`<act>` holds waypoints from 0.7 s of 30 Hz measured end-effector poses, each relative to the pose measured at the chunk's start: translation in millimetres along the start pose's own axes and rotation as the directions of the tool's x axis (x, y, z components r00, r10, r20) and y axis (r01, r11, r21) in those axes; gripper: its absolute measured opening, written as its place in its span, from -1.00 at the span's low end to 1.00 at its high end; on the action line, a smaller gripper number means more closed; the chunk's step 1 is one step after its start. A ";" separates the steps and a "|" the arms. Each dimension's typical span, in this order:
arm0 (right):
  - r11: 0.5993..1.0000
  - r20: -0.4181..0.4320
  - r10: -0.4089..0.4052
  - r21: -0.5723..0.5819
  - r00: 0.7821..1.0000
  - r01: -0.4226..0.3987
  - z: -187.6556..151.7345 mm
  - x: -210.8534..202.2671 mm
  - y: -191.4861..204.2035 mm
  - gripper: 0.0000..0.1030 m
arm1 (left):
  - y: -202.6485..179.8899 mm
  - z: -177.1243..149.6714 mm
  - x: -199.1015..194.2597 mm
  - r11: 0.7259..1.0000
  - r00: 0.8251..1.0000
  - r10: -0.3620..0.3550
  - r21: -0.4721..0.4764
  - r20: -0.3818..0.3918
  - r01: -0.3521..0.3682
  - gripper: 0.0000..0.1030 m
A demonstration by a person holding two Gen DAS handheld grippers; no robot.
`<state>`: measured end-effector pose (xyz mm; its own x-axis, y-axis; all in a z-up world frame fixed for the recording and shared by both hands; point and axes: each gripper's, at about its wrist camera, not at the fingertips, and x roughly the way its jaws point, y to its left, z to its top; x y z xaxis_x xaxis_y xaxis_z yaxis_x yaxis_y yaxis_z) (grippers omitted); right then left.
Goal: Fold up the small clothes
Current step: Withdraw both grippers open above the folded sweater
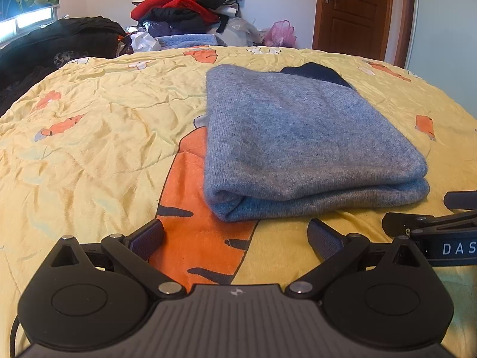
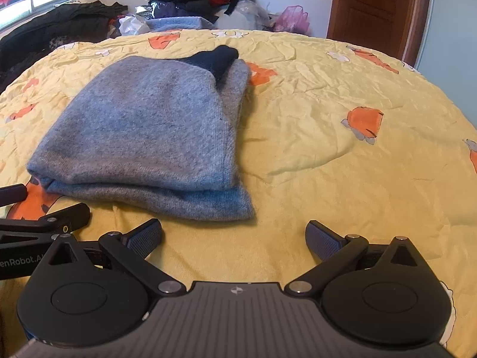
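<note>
On the yellow carrot-print bedspread [image 1: 89, 149], near its front edge, a grey knit garment [image 1: 298, 137] lies folded into a thick rectangle, a dark navy piece [image 1: 316, 73] poking out at its far end. Your left gripper [image 1: 235, 238] sits just short of the fold's near edge, jaws wide apart and empty. Your right gripper [image 2: 234, 237] rests beside it, just off the garment's right corner, jaws likewise spread and holding nothing. Beyond the bed's far edge, a heap of clothes [image 1: 184, 9] rises against the wall, with a wooden door [image 1: 354, 12] toward the right.
</note>
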<state>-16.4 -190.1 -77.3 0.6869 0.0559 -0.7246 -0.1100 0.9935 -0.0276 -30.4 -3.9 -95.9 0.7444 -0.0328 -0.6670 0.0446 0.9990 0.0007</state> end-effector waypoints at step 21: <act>0.999 0.097 0.035 0.022 0.995 -0.038 -19.3 -13.9 -10.3 0.99 | 2.4 -2.3 -12.0 0.993 0.993 0.110 -0.042 0.036 -0.109 1.00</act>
<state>-38.7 -203.0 -80.2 0.7487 0.1002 -0.6553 -0.1199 0.9927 0.0148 -40.8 -1.0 -89.6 0.7680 0.0764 -0.6359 -0.0643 0.9970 0.0421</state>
